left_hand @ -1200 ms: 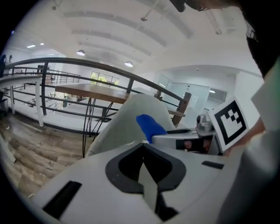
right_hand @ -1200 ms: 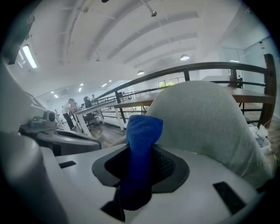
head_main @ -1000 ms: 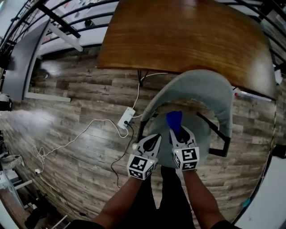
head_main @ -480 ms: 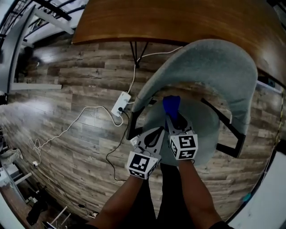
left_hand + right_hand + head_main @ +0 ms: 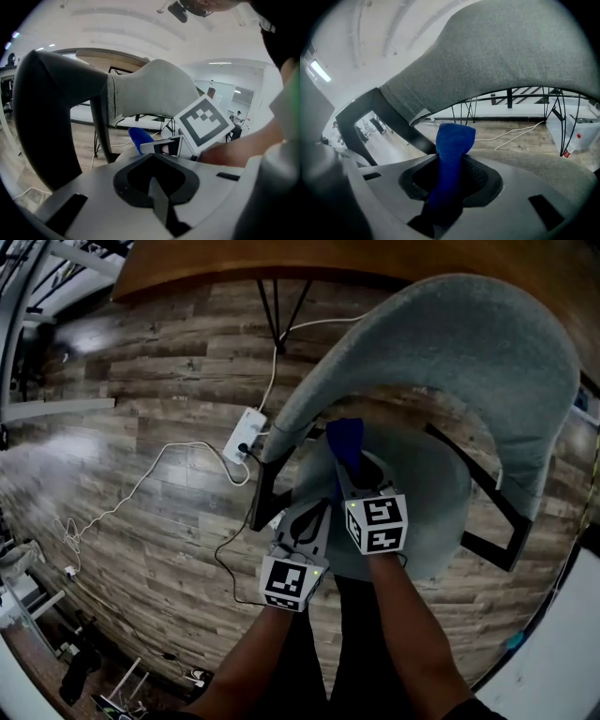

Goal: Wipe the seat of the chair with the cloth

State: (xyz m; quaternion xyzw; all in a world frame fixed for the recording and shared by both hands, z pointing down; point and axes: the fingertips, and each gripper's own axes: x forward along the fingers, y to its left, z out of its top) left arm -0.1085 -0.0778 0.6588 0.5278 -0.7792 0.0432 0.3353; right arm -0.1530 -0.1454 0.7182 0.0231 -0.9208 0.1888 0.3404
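Grey-brown wood plank floor [image 5: 122,362] all round, with a wooden table [image 5: 197,263] along the top of the head view and its thin black legs [image 5: 279,310] coming down beside the chair.

The right gripper [image 5: 449,185] is clamped tight on the blue cloth [image 5: 452,145]. The cloth runs up between the jaws and pokes out past the tips in a rounded fold. From the head view that fold sits over the rear part of the chair seat [image 5: 441,502], just under the curve of the grey backrest [image 5: 497,343]. Honestly can't tell if it's touching the seat fabric or just above it.

The left gripper [image 5: 153,183] has its jaws pressed together with nothing in them. It's just beside the right one, near the seat's front left edge, pointing the same way toward the backrest.

The person's forearms [image 5: 412,634] come in from the bottom of the head view, one behind each gripper.

Further out, a black metal frame [image 5: 483,512] runs along the right side of the seat. On the floor left of the chair there's a white power strip [image 5: 241,435], and a white cable [image 5: 141,488] snakes away from it toward the left edge.
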